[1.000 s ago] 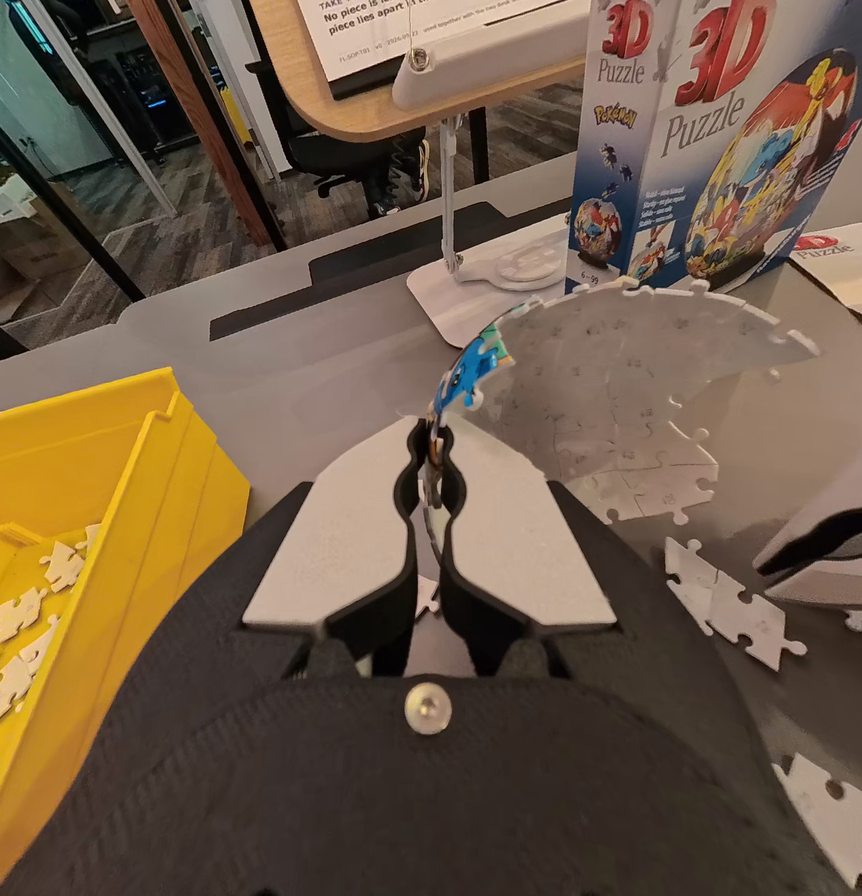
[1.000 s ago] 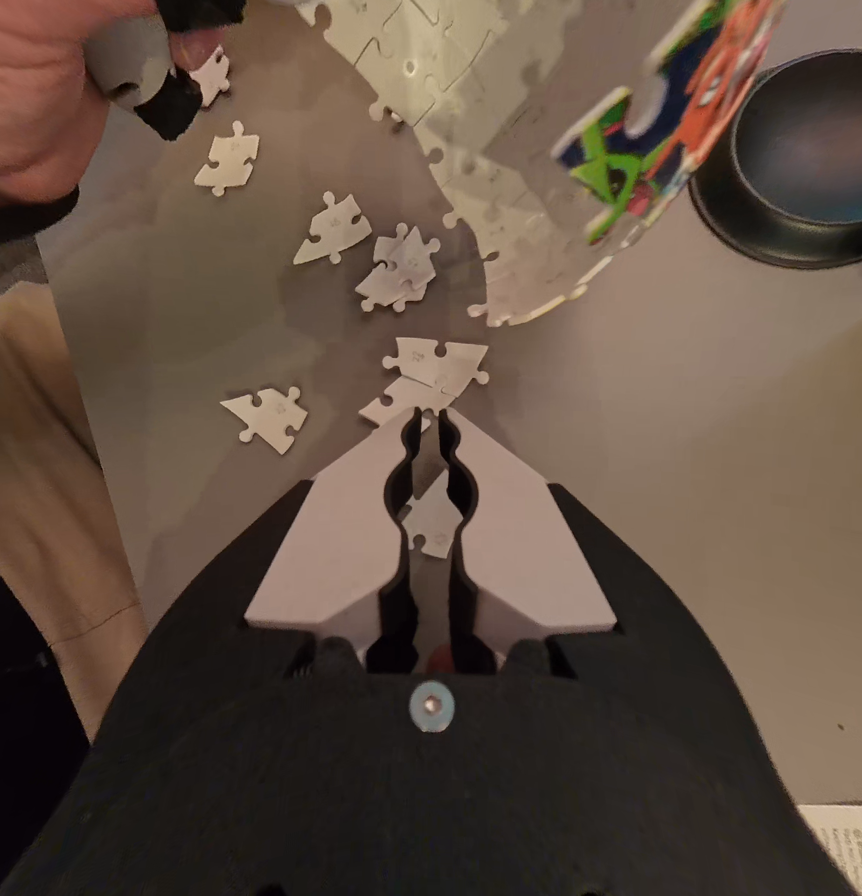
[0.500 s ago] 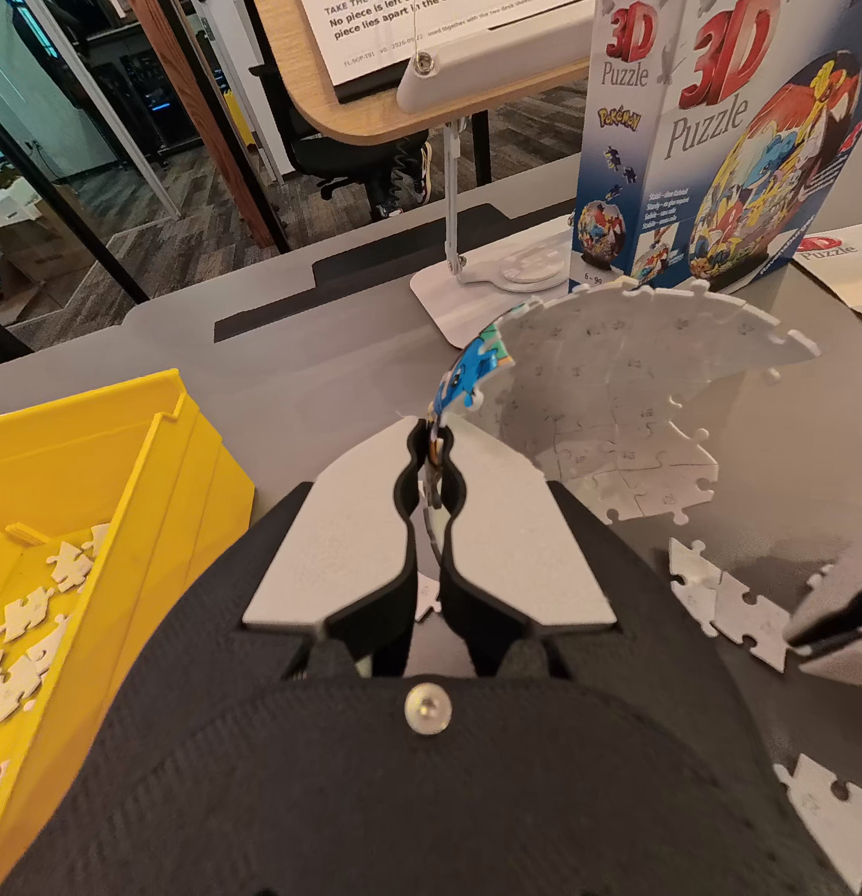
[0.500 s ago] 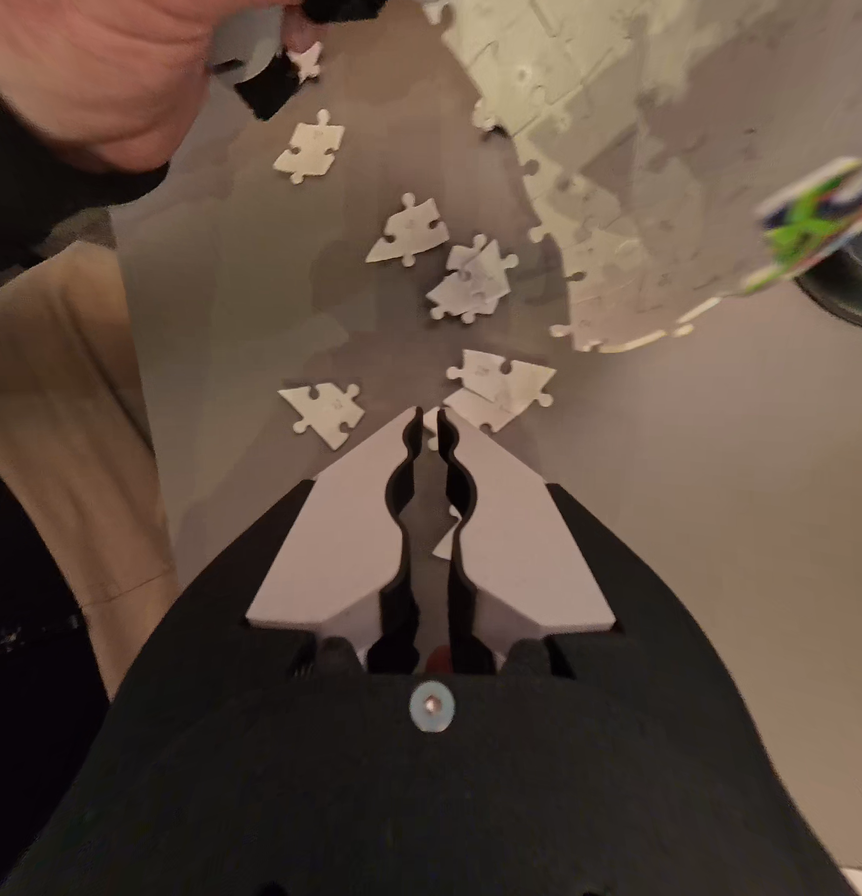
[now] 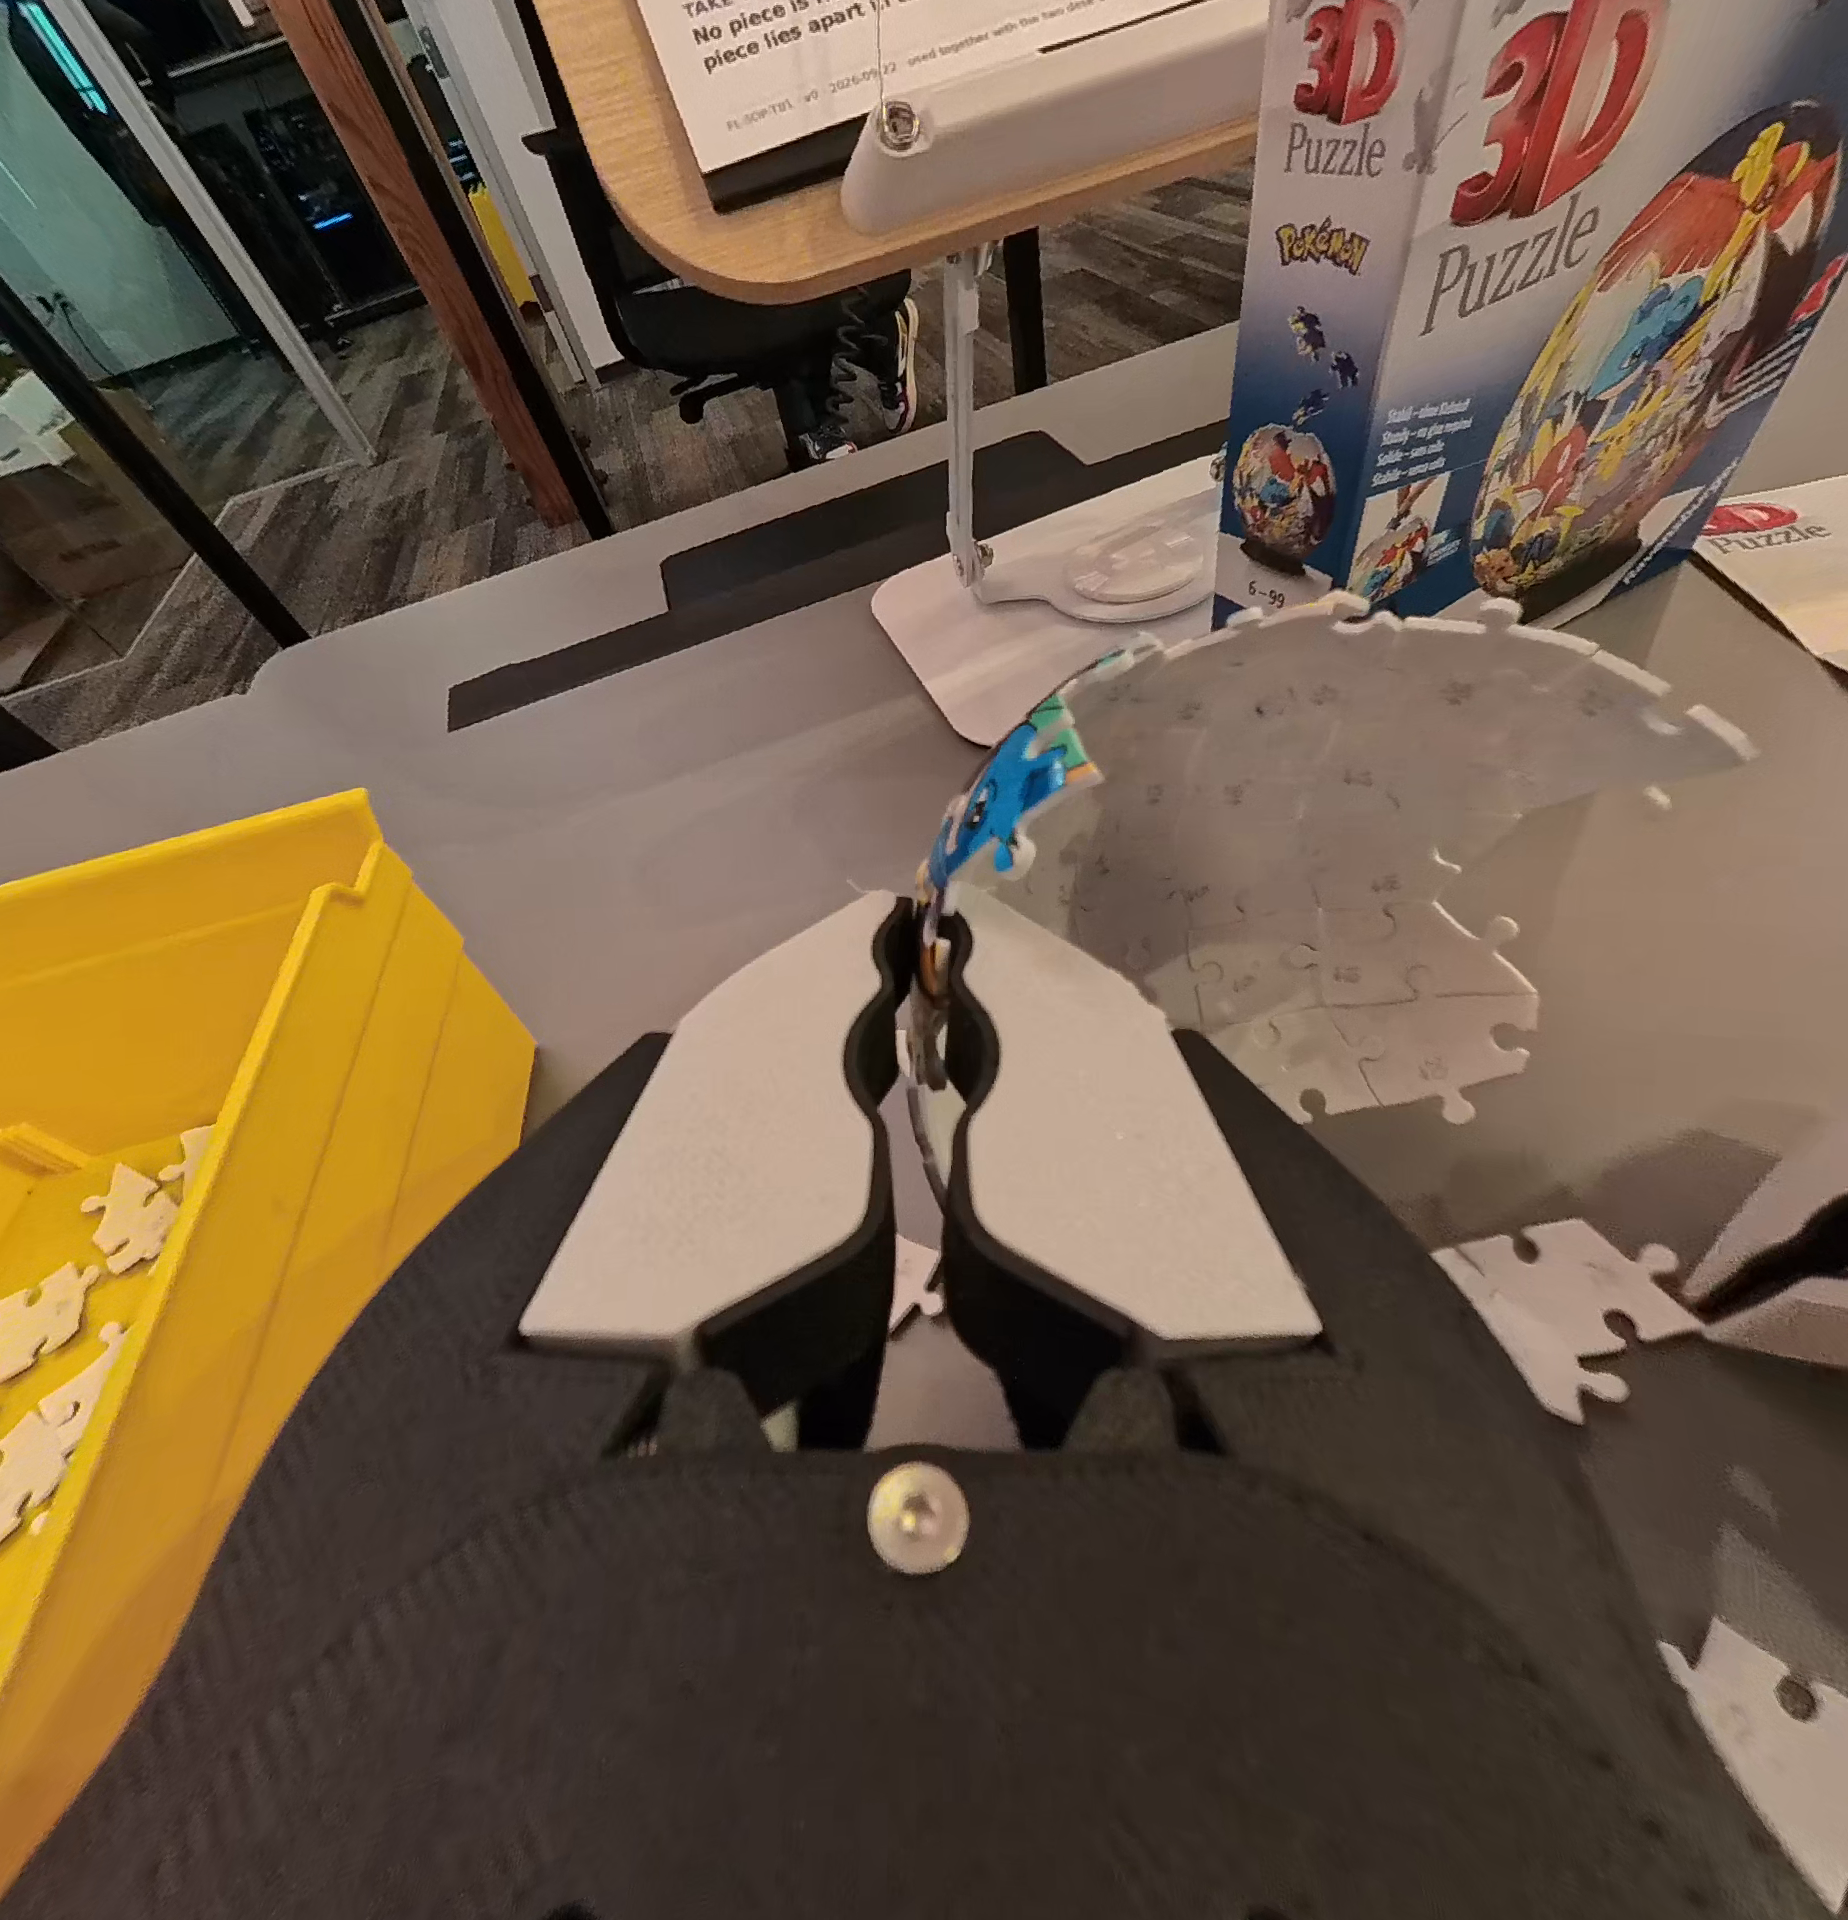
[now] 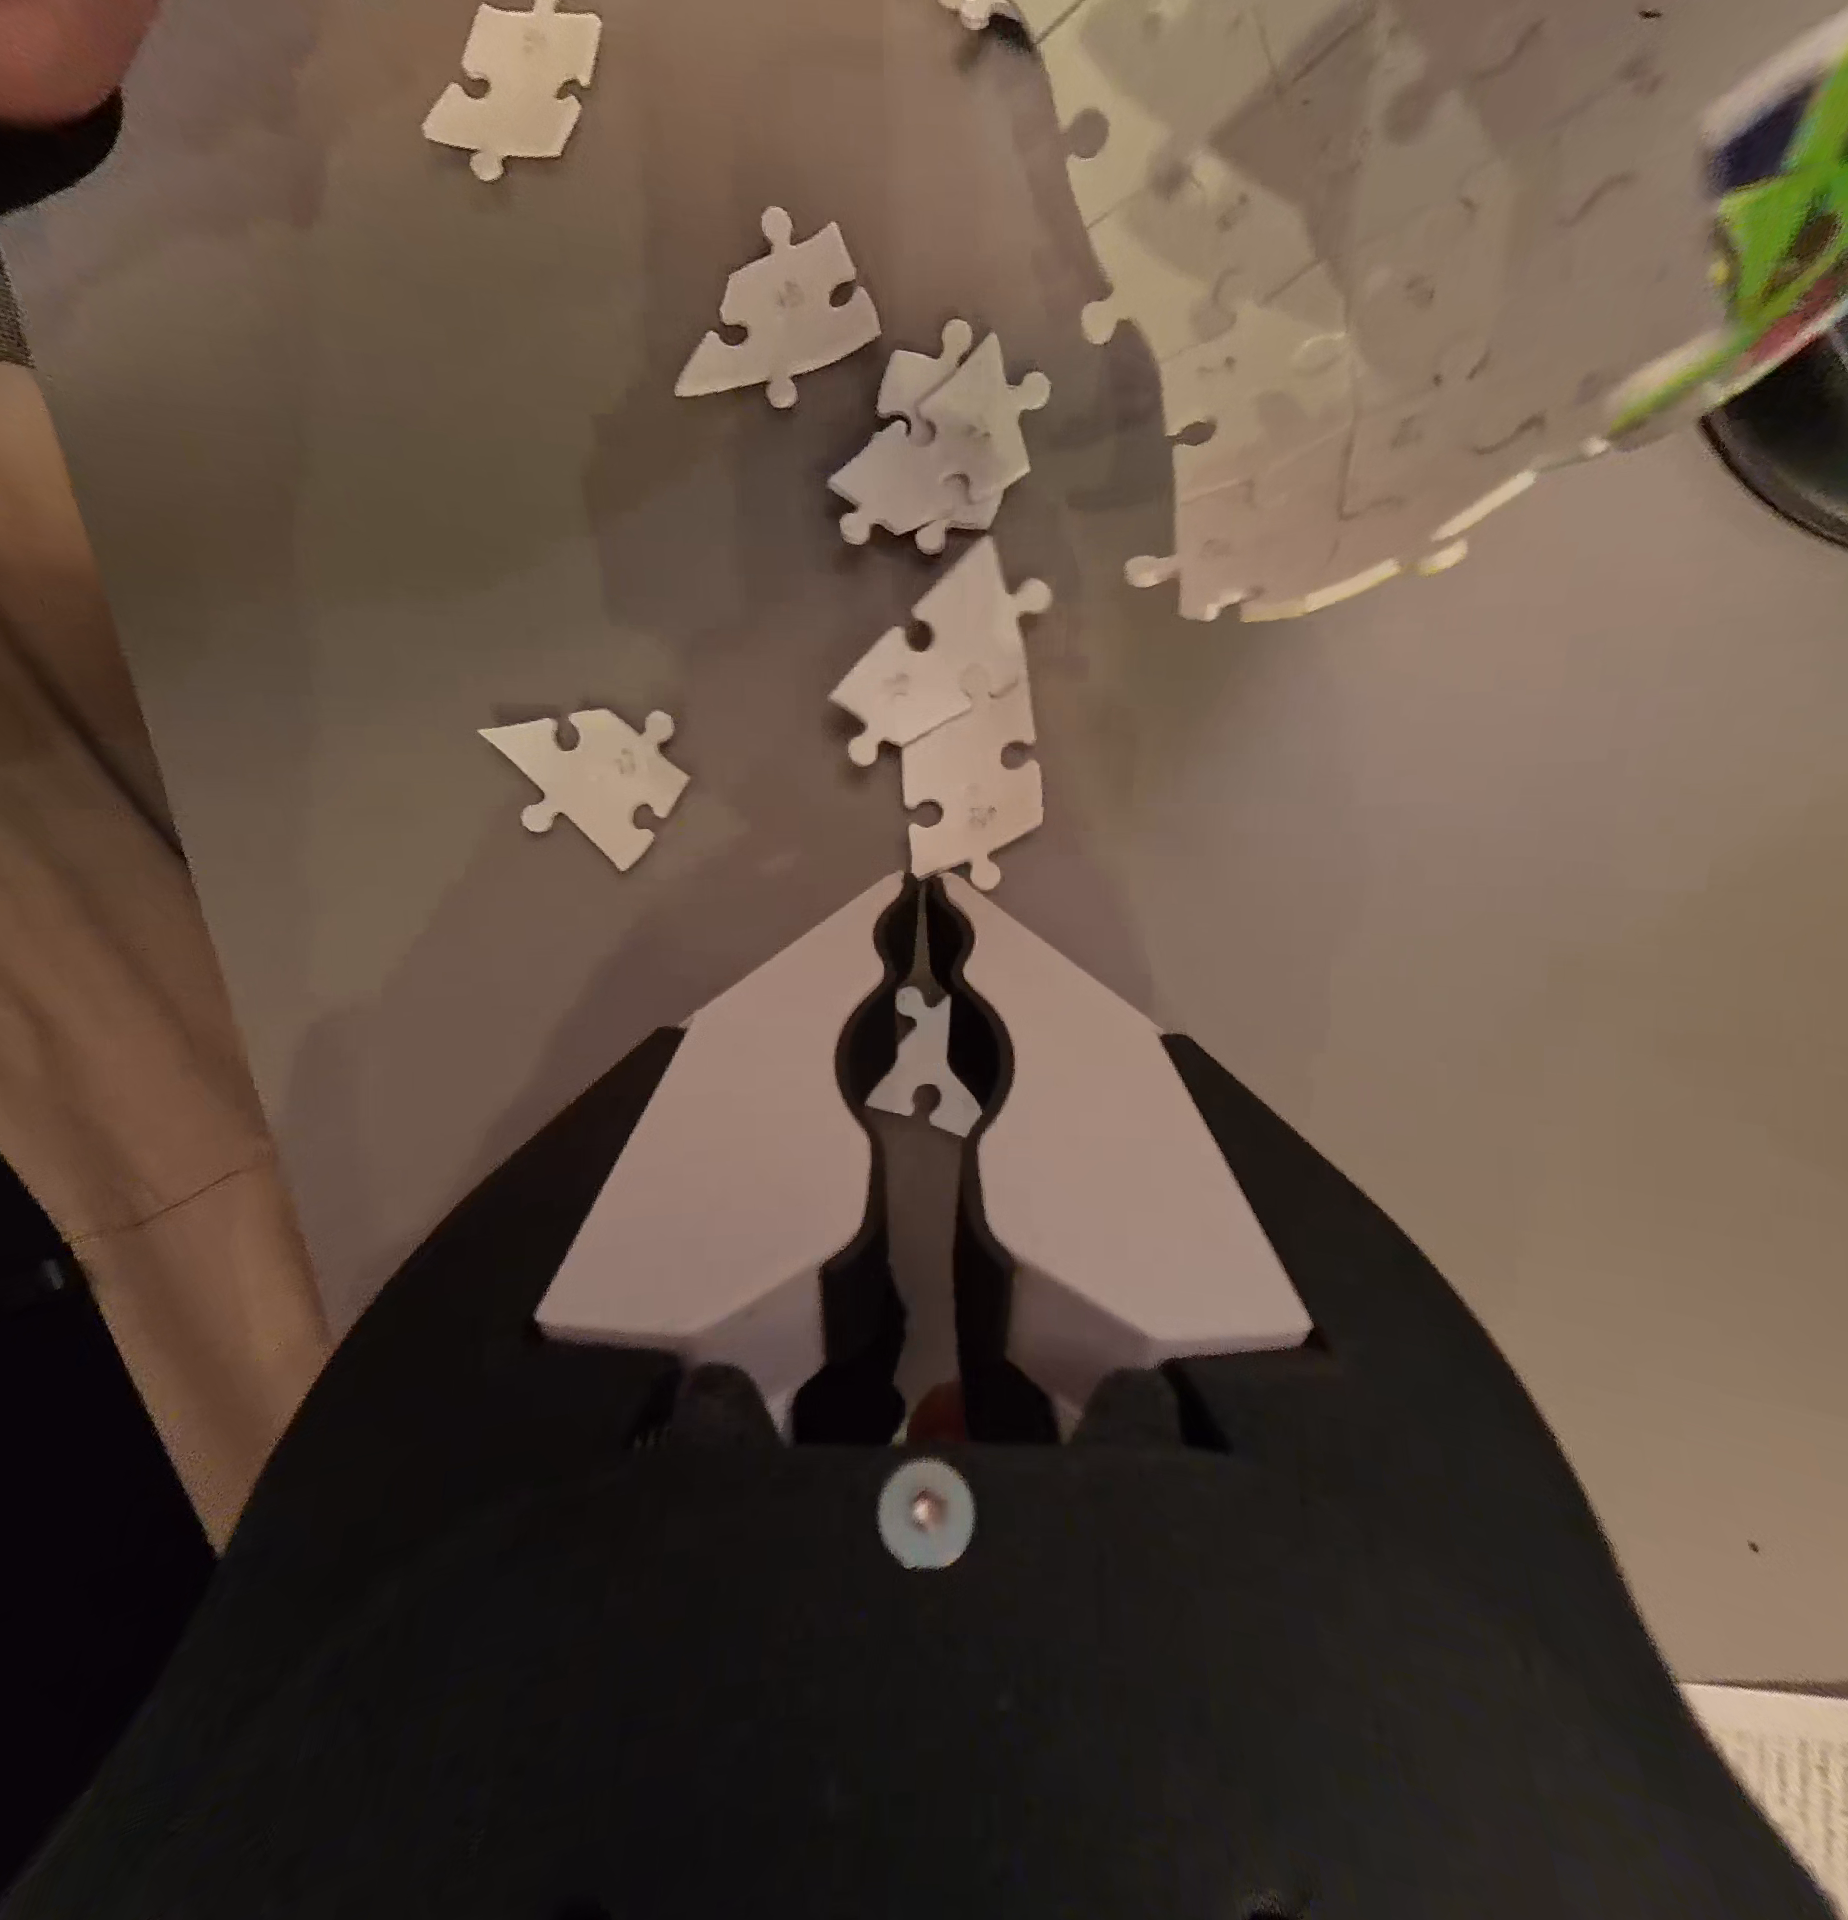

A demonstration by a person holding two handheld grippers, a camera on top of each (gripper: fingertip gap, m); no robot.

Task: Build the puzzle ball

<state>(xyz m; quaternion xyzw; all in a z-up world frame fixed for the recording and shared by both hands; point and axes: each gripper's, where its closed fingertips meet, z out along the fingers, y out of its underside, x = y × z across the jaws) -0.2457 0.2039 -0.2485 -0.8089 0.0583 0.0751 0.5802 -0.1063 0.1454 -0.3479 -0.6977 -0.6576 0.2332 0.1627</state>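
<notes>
My left gripper [image 5: 925, 920] is shut on the rim of the half-built puzzle ball shell [image 5: 1315, 831]. The shell stands on edge, white inner side toward me, with a blue printed strip [image 5: 1013, 779] showing above the fingertips. My right gripper [image 6: 922, 883] is low over the grey table, its jaws closed to a slit. A white puzzle piece [image 6: 925, 1060] sits tilted between its fingers. Loose white pieces [image 6: 972, 727] lie just beyond its tips, with the shell [image 6: 1367, 312] at the upper right. The right gripper also shows in the left wrist view [image 5: 1793, 1278].
A yellow bin [image 5: 276, 1039] with several white pieces stands left. The puzzle box [image 5: 1522, 312] and a white stand base [image 5: 1003, 623] are behind the shell. A black round base [image 6: 1813, 468] sits far right. More pieces [image 6: 785, 312] are scattered; a person's beige-clad leg [image 6: 68, 831] lies left. Both grippers' tips are roughly 15 centimeters from the black round base [image 6: 1813, 468].
My right gripper has moved toward the scattered pieces and its jaws have closed from a clear gap to a slit around a piece. My left gripper still holds the shell in place.
</notes>
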